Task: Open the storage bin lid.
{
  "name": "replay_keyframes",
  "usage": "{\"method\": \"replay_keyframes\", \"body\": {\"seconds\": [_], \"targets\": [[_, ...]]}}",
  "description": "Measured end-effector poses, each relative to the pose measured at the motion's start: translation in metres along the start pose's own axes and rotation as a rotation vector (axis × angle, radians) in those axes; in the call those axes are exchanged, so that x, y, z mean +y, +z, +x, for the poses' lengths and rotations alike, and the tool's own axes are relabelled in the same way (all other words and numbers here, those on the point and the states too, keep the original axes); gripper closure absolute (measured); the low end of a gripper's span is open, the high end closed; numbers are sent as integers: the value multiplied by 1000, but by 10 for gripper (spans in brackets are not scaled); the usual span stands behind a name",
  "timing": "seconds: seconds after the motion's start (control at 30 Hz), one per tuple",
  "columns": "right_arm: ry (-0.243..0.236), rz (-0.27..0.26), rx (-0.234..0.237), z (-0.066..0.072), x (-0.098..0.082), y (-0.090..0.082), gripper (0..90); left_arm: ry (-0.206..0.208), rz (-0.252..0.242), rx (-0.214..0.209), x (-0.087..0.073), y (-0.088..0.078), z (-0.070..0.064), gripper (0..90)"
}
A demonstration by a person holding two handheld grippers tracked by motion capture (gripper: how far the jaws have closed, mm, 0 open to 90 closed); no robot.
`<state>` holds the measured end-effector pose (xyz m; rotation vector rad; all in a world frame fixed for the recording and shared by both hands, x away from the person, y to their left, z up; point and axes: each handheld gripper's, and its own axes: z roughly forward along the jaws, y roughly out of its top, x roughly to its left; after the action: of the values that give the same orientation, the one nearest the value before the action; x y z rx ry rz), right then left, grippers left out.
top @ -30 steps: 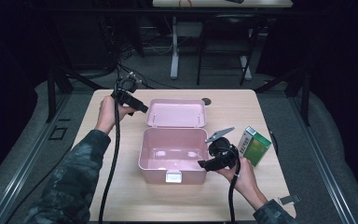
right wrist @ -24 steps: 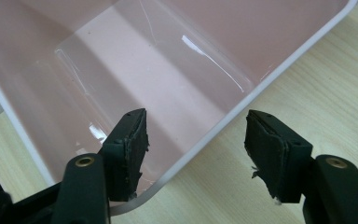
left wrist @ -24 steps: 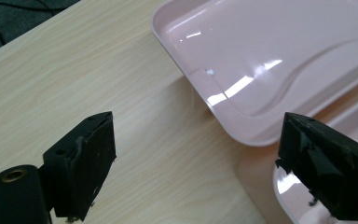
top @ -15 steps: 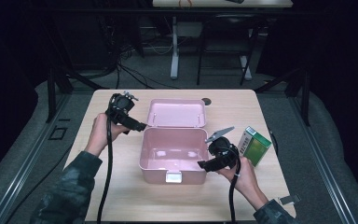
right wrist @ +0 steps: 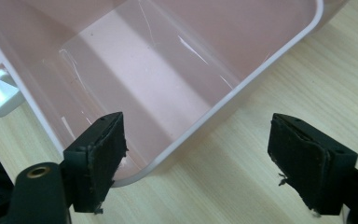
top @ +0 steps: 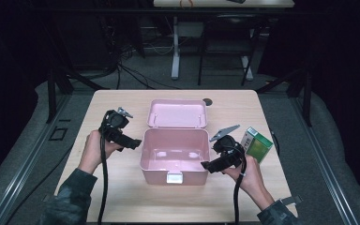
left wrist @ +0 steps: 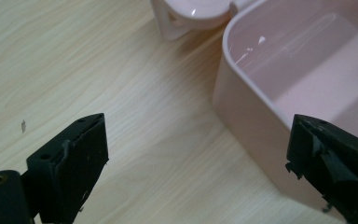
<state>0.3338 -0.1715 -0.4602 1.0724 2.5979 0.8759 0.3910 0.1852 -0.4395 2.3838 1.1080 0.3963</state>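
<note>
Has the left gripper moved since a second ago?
Yes. The left gripper has come toward the person, from beside the open lid to beside the pink box, its jaws opening further with nothing between them.

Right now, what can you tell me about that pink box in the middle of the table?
The pink box looks like smooth, glossy plastic, rectangular with rounded corners. It stands open and empty on the wooden table, its hinged lid laid back flat behind it. A whitish latch sits on the front wall. The left gripper hovers at its left side and the right gripper at its front right corner, both with open jaws; neither seems to touch it.
</note>
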Motion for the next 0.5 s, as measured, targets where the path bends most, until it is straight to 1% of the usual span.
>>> {"method": "replay_keyframes", "body": {"seconds": [0.03,0.1,0.13,0.17,0.2,0.3,0.33,0.4,0.43,0.47,0.5], "targets": [[-5,1,-1,0,0,-2,176,-3,-2,3,-4,-1,0,43],[-10,8,-3,-1,1,-5,162,9,23,25,-9,-2,0,43],[-16,10,-2,-1,2,-7,151,-1,25,30,-13,-4,1,27],[-23,10,-7,-2,3,-9,147,-4,28,33,-16,-5,2,29],[-22,16,-2,-2,3,-10,142,-2,31,34,-17,-6,2,28],[-31,13,-6,-4,4,-13,139,-7,33,29,-21,-6,2,28],[-29,15,-5,-5,6,-15,121,-9,39,28,-24,-5,3,27],[-32,20,-9,-6,6,-17,108,-11,40,25,-25,-5,4,22],[-36,22,-6,-7,7,-18,99,-17,37,17,-27,-5,6,22],[-40,23,-11,-9,9,-21,75,-30,23,10,-30,-4,8,18],[-40,23,-11,-9,9,-21,75,-30,23,10,-30,-4,8,18]]}}
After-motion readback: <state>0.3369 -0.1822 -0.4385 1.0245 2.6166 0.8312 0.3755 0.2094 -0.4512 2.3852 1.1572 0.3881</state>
